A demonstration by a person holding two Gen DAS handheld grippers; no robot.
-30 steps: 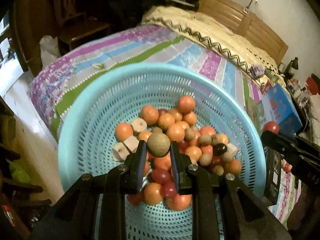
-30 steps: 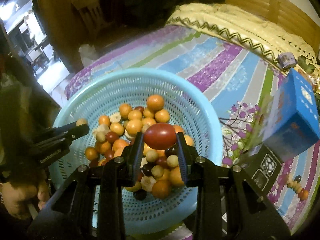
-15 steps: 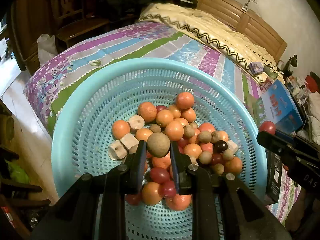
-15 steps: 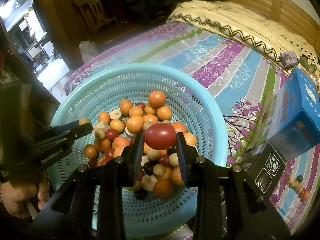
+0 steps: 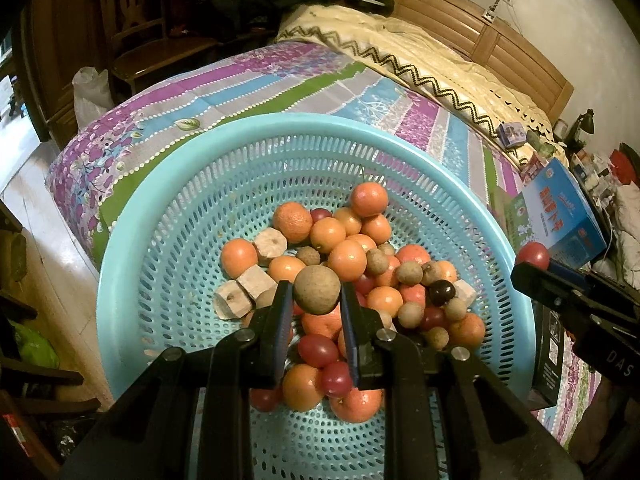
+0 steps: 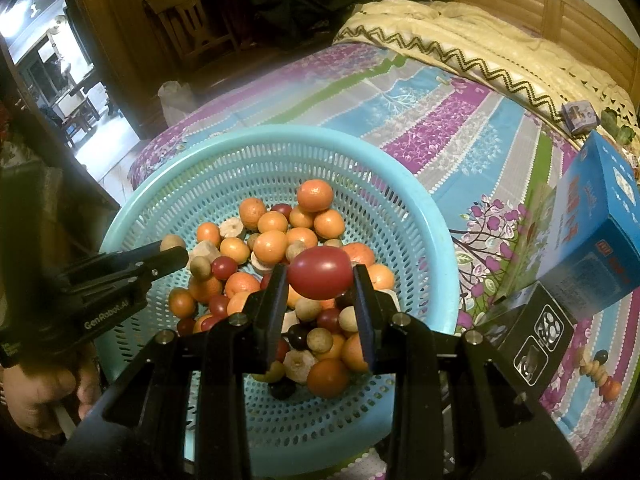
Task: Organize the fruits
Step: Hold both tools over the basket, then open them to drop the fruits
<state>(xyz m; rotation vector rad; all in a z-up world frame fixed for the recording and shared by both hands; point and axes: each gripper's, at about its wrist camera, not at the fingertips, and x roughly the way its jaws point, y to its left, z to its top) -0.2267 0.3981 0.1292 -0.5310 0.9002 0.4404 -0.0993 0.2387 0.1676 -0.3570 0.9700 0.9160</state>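
Note:
A light blue perforated basket (image 5: 168, 208) (image 6: 420, 216) sits on the bed and holds a heap of oranges (image 5: 347, 259), small red tomatoes (image 5: 318, 350), brown longans (image 5: 409, 273) and pale cut chunks (image 5: 252, 280). My left gripper (image 5: 317, 292) is shut on a brown longan (image 5: 317, 290) above the heap; it also shows at the left of the right wrist view (image 6: 172, 250). My right gripper (image 6: 320, 274) is shut on a red tomato (image 6: 320, 273) above the basket's near side; it shows at the right of the left wrist view (image 5: 532, 258).
A striped purple, blue and green bedspread (image 6: 420, 120) covers the bed. A blue box (image 6: 592, 224) and a black box (image 6: 536, 332) stand right of the basket, with a few small fruits (image 6: 600, 372) beyond. A cream blanket (image 5: 420, 60) and wooden headboard (image 5: 500, 48) lie behind. Chairs (image 5: 132, 40) stand at left.
Both grippers have risen and pulled back a little with their fruit; the basket appears lower and more of the bedspread shows. The grips are unchanged.

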